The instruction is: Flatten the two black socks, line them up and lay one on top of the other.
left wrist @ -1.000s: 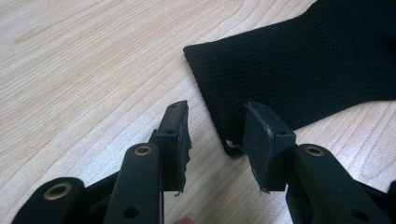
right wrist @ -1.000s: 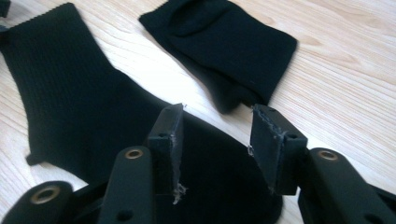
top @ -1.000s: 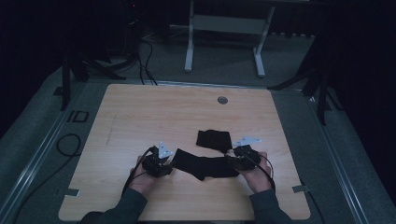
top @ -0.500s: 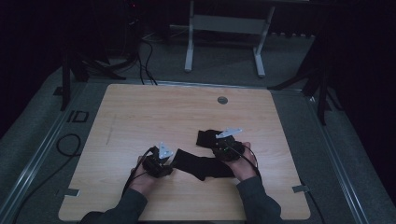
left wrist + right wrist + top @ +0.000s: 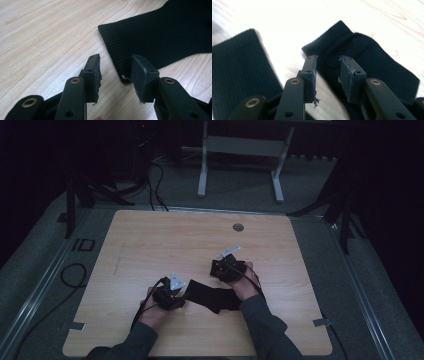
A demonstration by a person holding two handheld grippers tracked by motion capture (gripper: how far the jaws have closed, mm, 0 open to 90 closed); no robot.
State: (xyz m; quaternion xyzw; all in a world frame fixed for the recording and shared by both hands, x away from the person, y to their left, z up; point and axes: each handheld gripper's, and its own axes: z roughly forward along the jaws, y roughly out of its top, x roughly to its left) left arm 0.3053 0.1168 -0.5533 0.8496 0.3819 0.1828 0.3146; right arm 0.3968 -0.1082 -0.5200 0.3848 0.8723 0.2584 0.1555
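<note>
Two black socks lie on the wooden table [image 5: 150,245]. The near sock [image 5: 212,296] stretches between my hands. Its ribbed cuff [image 5: 162,37] lies just ahead of my left gripper [image 5: 116,58], whose jaws stand open, the right pad beside the cuff's corner. My right gripper [image 5: 328,58] hovers over the second sock [image 5: 374,65], a little farther back on the table. Its jaws have just been closing and are still apart. That sock's cuff edge lies under the gap between them, with no pad pressing on it. The near sock [image 5: 239,75] appears at the left of the right gripper view.
A small round grommet [image 5: 238,227] sits near the table's far edge. A metal stand [image 5: 240,150] and cables [image 5: 155,175] are on the floor beyond the table. Bare wood extends to the left and the far side of the socks.
My right gripper has left the near sock's right end and moved left and away from me, over the second sock, with its jaws narrower. The left gripper has stayed put.
</note>
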